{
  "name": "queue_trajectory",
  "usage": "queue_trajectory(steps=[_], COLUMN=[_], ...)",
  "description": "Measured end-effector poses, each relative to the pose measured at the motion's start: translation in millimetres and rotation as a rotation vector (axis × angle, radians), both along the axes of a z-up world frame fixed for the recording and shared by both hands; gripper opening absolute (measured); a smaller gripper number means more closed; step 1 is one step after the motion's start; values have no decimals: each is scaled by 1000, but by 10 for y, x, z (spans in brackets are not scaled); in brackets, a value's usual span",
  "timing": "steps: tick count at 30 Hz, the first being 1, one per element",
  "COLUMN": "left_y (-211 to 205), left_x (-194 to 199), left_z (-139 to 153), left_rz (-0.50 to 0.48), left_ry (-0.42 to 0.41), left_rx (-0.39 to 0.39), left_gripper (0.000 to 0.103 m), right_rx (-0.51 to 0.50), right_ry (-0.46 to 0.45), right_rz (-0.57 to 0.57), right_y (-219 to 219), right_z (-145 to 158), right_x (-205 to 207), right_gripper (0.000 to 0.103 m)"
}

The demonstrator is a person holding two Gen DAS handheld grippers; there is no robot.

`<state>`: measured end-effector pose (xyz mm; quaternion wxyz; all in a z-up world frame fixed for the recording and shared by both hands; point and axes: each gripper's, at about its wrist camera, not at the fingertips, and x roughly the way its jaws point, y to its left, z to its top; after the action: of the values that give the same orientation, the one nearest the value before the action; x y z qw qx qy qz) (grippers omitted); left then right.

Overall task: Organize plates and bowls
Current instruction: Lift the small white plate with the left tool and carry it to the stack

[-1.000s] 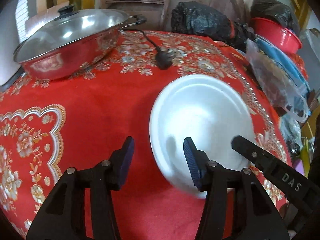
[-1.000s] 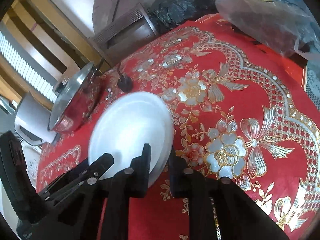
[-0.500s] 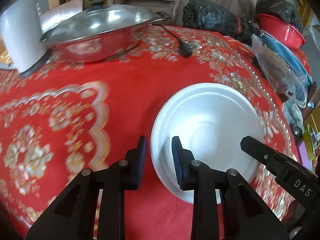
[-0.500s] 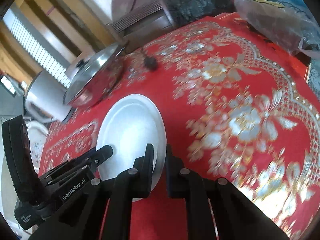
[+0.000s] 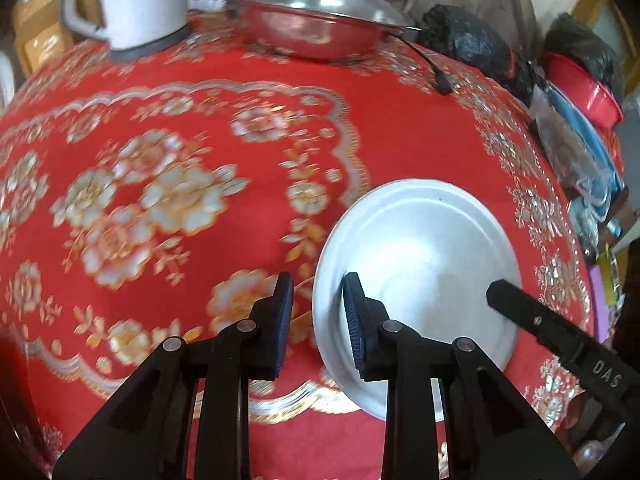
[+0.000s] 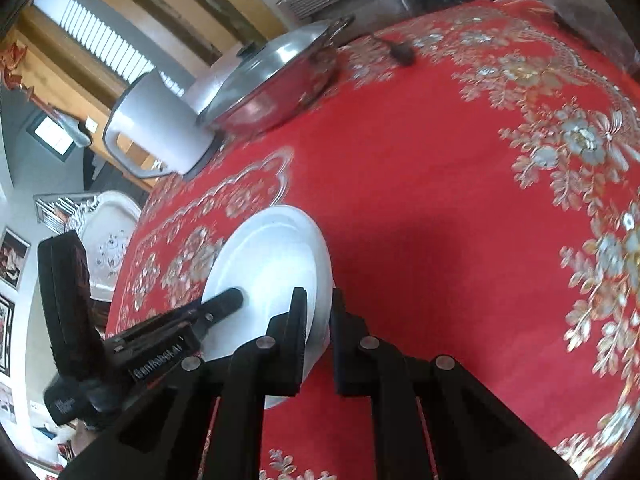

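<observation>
A white plate [image 5: 424, 256] is held above the red flowered tablecloth [image 5: 200, 128]. My left gripper [image 5: 318, 312] straddles its left rim, one blue pad under and one over, jaws narrowed but a gap shows beside the rim. My right gripper [image 6: 320, 320] is shut on the plate's [image 6: 272, 256] right rim. Each gripper's finger shows in the other's view, over the plate.
A lidded steel pan [image 5: 312, 20] and a white kettle [image 5: 140, 4] stand at the table's far side, with a black plug [image 5: 442, 82] beside them. Black bags [image 5: 472, 48], a red bowl [image 5: 584, 88] and plastic wrap crowd the right edge.
Both grippers have carried the plate leftward over the table; the kettle has come into view. The left jaws narrowed from wide open to around the plate's rim.
</observation>
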<state>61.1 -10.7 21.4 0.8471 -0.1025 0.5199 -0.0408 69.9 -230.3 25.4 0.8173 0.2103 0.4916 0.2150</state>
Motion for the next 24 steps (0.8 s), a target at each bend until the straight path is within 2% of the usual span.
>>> queue_trajectory(steps=[7, 8, 10, 19, 24], left_y=[16, 7, -4, 237, 527], left_x=[-25, -33, -67, -368, -616], left_z=[-72, -87, -92, 164, 274], left_rz=[-24, -33, -44, -9, 51], left_ry=[30, 31, 30, -33, -59], left_rx=[-2, 3, 2, 44, 58], left_gripper=[25, 17, 15, 14, 14], right_rx=[4, 1, -2, -20, -16], right_ry=[38, 35, 25, -3, -16], right_rz=[-5, -4, 1, 53, 106], right_y=[110, 117, 139, 400, 672], right_z=[-67, -57, -26, 97, 162], right_x=[-43, -51, -73, -188, -264], right_gripper=[9, 9, 9, 9, 9])
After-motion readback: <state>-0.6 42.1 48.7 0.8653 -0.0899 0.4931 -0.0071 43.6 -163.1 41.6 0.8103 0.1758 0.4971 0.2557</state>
